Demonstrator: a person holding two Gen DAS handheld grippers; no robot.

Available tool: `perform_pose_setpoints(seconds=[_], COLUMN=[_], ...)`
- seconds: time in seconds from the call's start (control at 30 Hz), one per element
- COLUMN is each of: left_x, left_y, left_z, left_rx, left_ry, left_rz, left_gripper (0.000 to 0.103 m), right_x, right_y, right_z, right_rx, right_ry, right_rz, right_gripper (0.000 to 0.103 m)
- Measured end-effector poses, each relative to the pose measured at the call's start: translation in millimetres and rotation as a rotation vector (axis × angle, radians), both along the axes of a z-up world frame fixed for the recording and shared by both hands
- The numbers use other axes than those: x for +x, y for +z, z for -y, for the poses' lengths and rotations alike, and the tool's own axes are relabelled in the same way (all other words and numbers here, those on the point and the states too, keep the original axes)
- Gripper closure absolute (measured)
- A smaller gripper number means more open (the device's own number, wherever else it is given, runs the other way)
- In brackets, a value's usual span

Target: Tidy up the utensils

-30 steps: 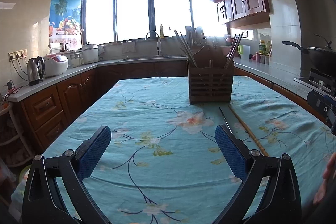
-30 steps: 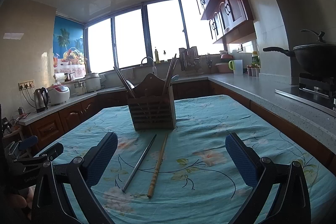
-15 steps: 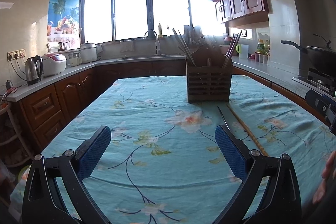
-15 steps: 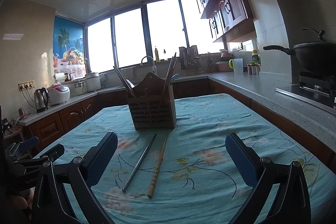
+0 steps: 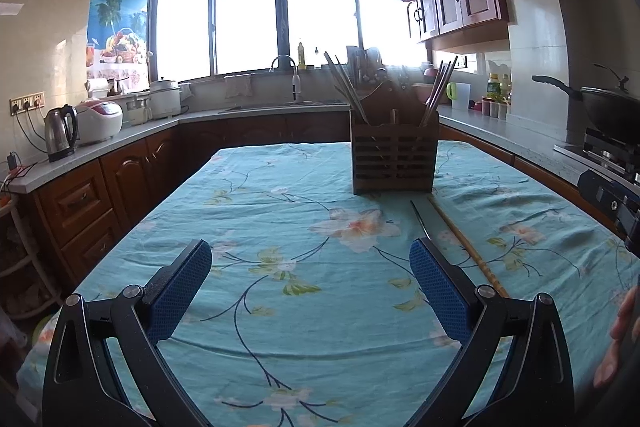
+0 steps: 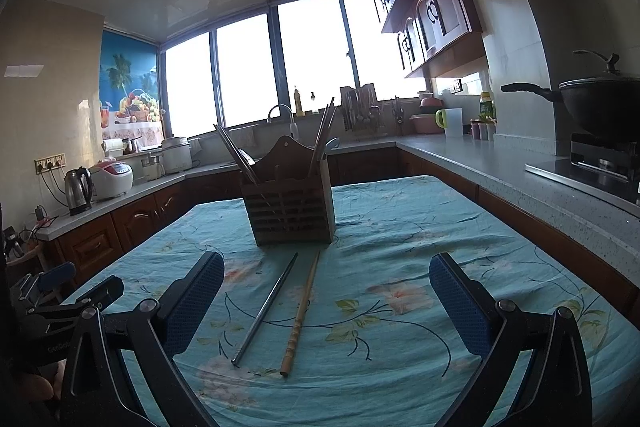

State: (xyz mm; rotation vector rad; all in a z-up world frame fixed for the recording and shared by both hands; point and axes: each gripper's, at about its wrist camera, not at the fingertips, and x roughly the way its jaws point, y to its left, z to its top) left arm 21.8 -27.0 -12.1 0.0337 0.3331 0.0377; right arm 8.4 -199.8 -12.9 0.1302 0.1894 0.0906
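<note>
your left tongs [image 5: 310, 281] and right tongs [image 6: 326, 285], both released, grasp nothing. two loose utensils lie side by side on the counter [image 6: 420, 227] near the wooden holder [image 6: 290, 209]: one metal chopstick [image 6: 266, 307], one bamboo chopstick [image 6: 301, 311]. the holder keeps several more, too crowded to count. no writing reads clearly.

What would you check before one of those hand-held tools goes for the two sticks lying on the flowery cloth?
1. Right tool open and empty: ok.
2. Left tool open and empty: ok.
3. Grey metal chopstick and tan bamboo chopstick lie apart, not crossed: ok.
4. Both chopsticks sit ahead of the right tool, between its fingers' lines: ok.
5. Brown slatted wooden utensil holder stands upright: ok.
6. Free room inside the holder: cannot tell.
</note>
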Motion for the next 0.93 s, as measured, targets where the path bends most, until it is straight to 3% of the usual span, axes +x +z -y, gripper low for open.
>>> perform_pose_setpoints(seconds=[0.93], left_x=[10.8], left_y=[3.4], left_z=[4.1], left_rx=[-0.027], left_ry=[-0.058], left_rz=[-0.046], left_gripper=[0.002], right_x=[11.5], right_y=[0.8], right_z=[-5.4], right_rx=[0.018], right_ry=[0.006], right_rz=[-0.061], right_gripper=[0.000])
